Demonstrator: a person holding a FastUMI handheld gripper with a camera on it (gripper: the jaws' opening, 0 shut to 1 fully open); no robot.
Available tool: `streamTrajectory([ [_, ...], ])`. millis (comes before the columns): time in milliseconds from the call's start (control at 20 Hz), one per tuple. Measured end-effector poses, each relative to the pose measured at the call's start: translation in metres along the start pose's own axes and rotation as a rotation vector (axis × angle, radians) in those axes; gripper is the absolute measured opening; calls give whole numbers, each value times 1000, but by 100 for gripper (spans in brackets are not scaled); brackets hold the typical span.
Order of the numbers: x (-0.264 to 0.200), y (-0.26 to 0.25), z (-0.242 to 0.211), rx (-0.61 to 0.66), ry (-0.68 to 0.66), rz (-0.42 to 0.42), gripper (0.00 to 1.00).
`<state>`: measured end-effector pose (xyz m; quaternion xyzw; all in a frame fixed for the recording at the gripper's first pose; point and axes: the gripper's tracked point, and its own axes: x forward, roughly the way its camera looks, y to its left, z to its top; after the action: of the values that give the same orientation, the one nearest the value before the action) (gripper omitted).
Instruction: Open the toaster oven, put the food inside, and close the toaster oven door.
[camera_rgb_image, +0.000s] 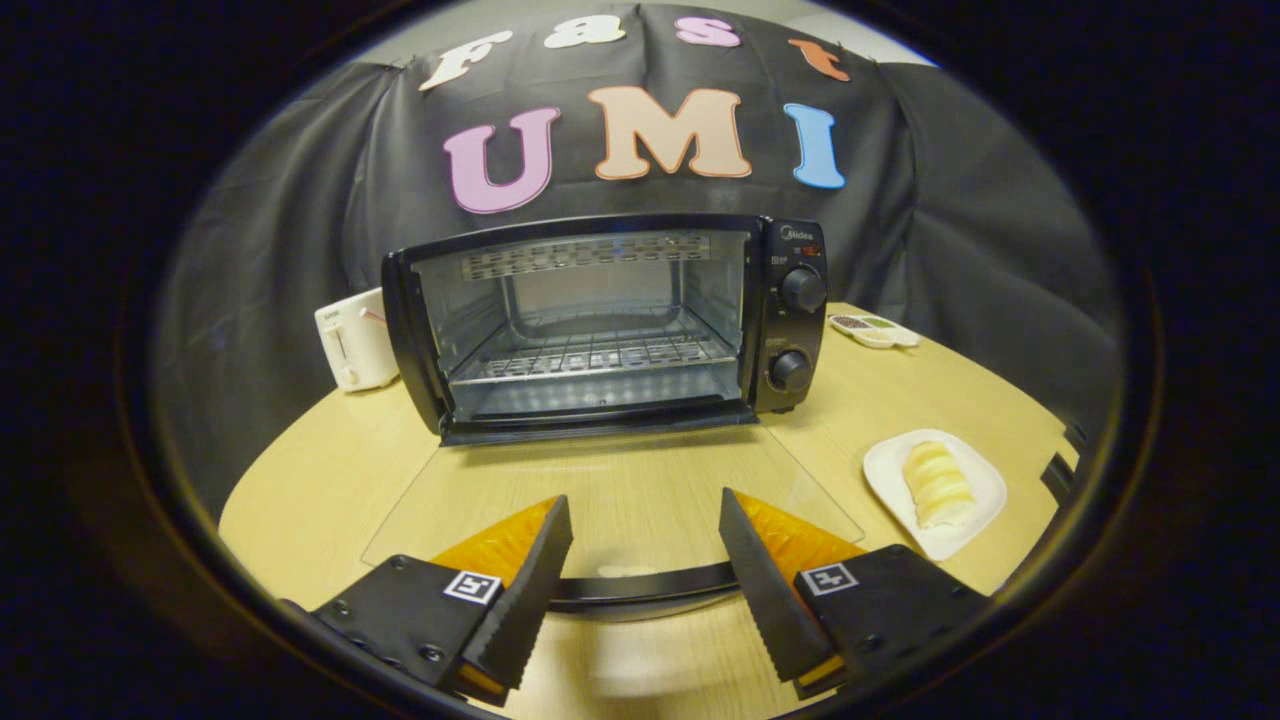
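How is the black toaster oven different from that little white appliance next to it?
The toaster oven is black and far bigger; the white appliance is small and pale. The oven's glass door lies folded down, showing a wire rack; the white one looks closed. Both stand on the wooden table. The gripper hangs open around the door's handle.

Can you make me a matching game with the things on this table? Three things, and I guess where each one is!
Things:
1. black toaster oven's glass door
2. pale food on the white plate
3. small white toaster

Places:
A. left of the oven
B. right of the open gripper
C. folded down flat, handle between the fingers

Pairs: 1-C, 2-B, 3-A
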<state>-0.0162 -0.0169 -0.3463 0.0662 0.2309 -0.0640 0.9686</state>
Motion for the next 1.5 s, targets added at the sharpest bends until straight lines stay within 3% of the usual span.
streamTrajectory([
  [250,-4,-55,31,-31,-15,-139,88],
  [450,-10,-118,45,76,-24,-259,88],
  [650,-6,-183,24,163,51,-401,88],
  [1100,13,-223,-30,217,206,-456,88],
  [1500,15,-231,-38,278,198,-489,64],
])
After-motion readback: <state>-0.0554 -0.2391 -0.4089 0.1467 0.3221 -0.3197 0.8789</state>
